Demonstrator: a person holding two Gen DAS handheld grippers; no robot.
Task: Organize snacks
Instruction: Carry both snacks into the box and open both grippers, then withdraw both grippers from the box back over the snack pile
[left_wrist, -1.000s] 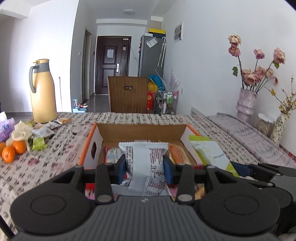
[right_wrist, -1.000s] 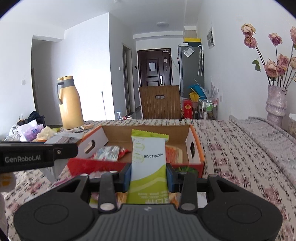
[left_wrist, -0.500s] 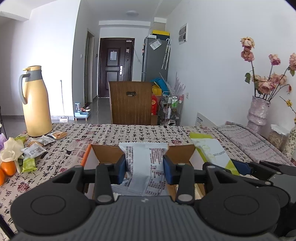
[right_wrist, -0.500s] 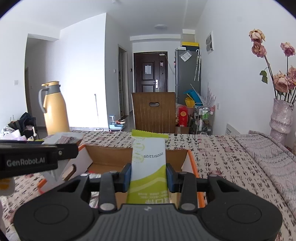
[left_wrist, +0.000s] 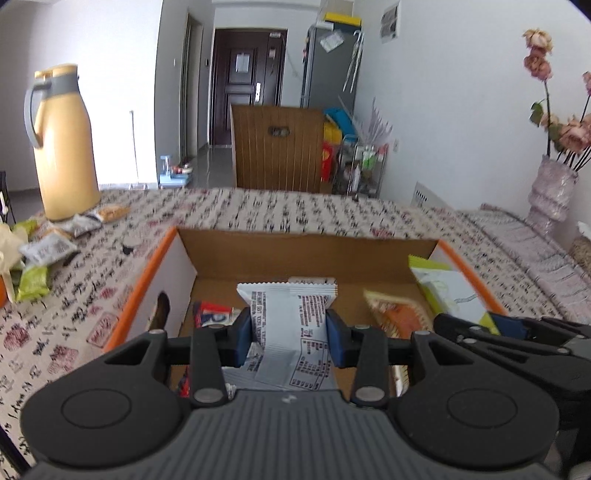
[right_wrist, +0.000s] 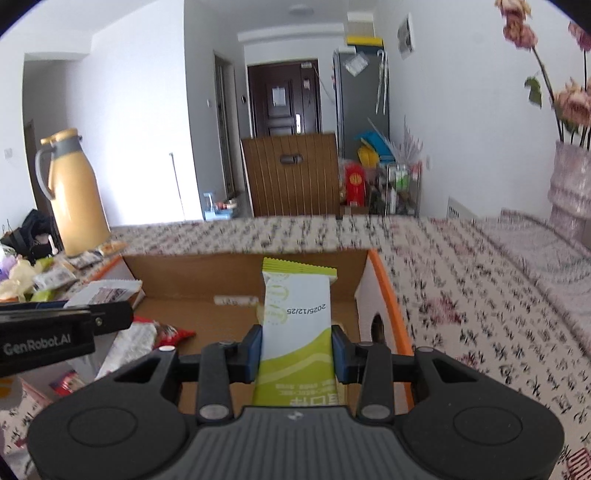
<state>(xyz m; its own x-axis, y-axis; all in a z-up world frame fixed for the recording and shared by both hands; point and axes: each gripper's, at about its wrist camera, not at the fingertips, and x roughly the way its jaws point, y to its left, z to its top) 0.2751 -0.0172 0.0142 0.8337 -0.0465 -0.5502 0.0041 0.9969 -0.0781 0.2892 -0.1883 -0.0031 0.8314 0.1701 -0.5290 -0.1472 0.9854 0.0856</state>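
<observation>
A table under a patterned cloth (left_wrist: 280, 210) carries an open cardboard box (left_wrist: 295, 254) with orange edges, and both tools hang over its near side. To the left stands a yellow thermos jug (left_wrist: 62, 144) with loose snack packets (left_wrist: 48, 251) beside its foot; at the far right, a vase of dried flowers (left_wrist: 554, 195). Past the table's far edge is a wooden chair back (right_wrist: 291, 173). The left gripper (left_wrist: 289, 338) is clamped on a white printed packet (left_wrist: 295, 332) above the box interior; the right gripper (right_wrist: 296, 349) pinches a green-and-white packet (right_wrist: 295, 325) the same way. Only the left view shows an orange packet (left_wrist: 402, 314) lying on the box floor; only the right view shows a red wrapper (right_wrist: 173, 334) there.
</observation>
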